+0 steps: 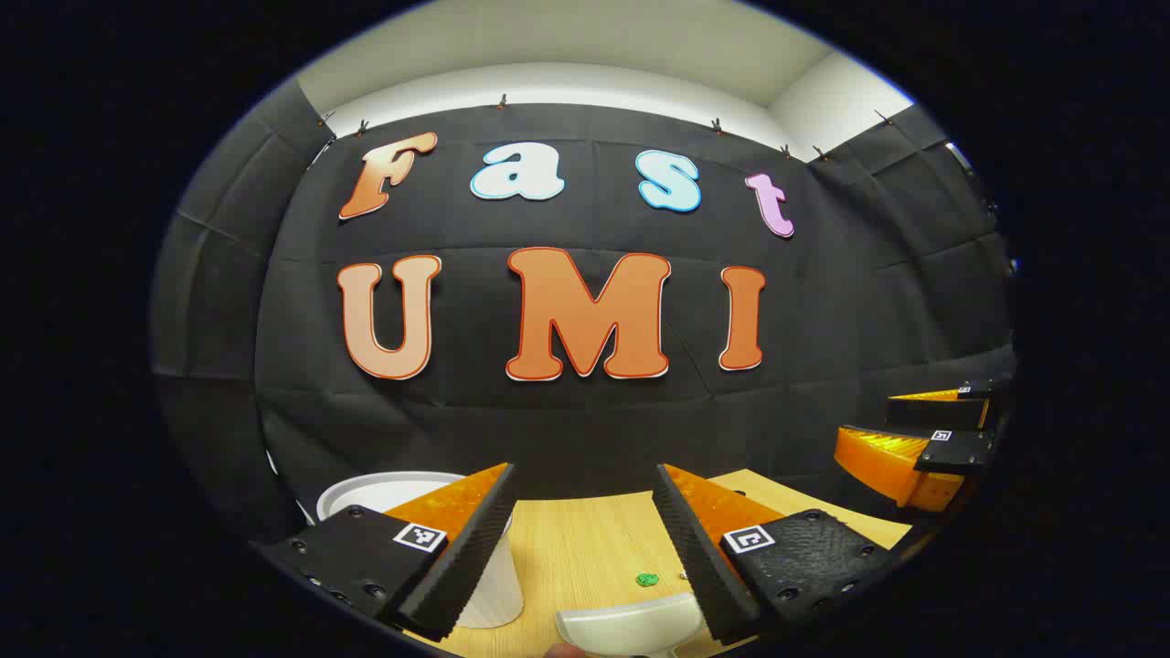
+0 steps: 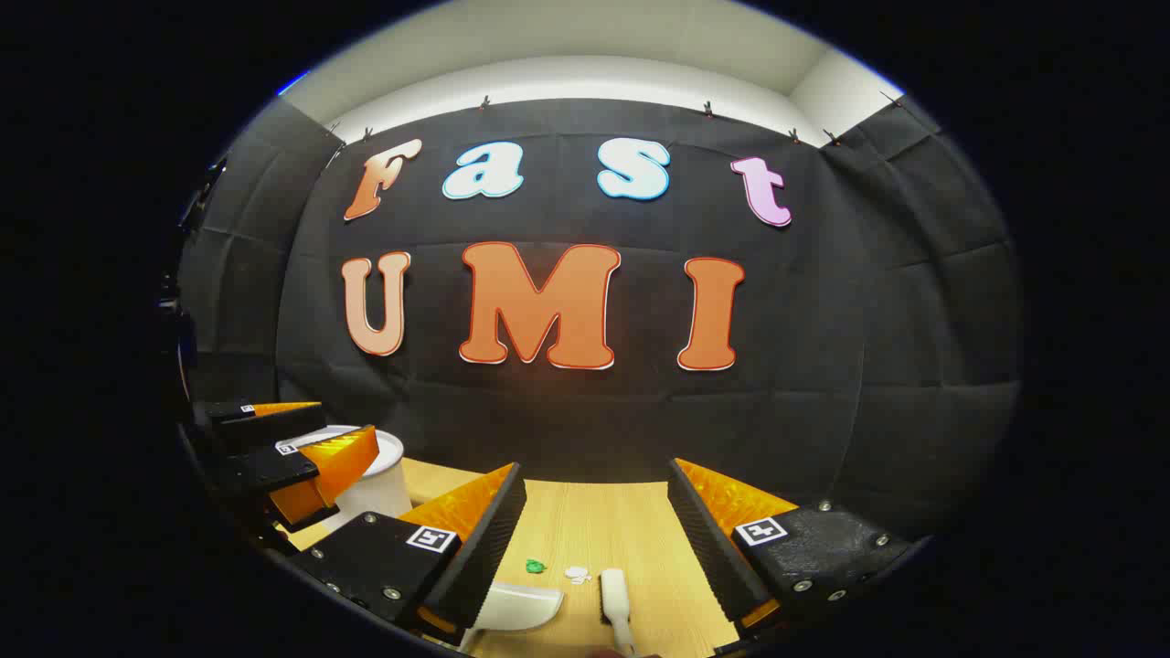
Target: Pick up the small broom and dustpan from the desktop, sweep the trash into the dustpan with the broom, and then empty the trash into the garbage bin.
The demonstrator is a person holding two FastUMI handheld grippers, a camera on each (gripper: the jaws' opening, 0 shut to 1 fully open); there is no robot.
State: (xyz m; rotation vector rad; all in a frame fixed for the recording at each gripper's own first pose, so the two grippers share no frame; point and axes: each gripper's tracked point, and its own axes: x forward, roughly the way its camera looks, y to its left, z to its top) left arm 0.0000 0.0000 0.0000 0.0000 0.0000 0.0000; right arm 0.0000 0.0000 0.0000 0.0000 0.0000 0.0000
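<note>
On the wooden desktop (image 1: 567, 539) a white dustpan (image 1: 631, 623) lies just below my left gripper (image 1: 583, 472), which is open and holds nothing. A green scrap of trash (image 1: 647, 579) sits beyond the pan. In the right gripper view the dustpan (image 2: 517, 607) lies at lower left, and the small white broom (image 2: 617, 599) lies beside it. Green trash (image 2: 536, 567) and a white scrap (image 2: 577, 574) rest just past them. My right gripper (image 2: 596, 468) hovers open above the broom, touching nothing. The white garbage bin (image 1: 489, 594) stands at the left.
The right gripper (image 1: 868, 417) hangs at the far right of the left gripper view, fingers apart. The left gripper (image 2: 347, 426) hangs in front of the bin (image 2: 388, 489) in the right gripper view. The black cloth wall closes off the desktop's far edge.
</note>
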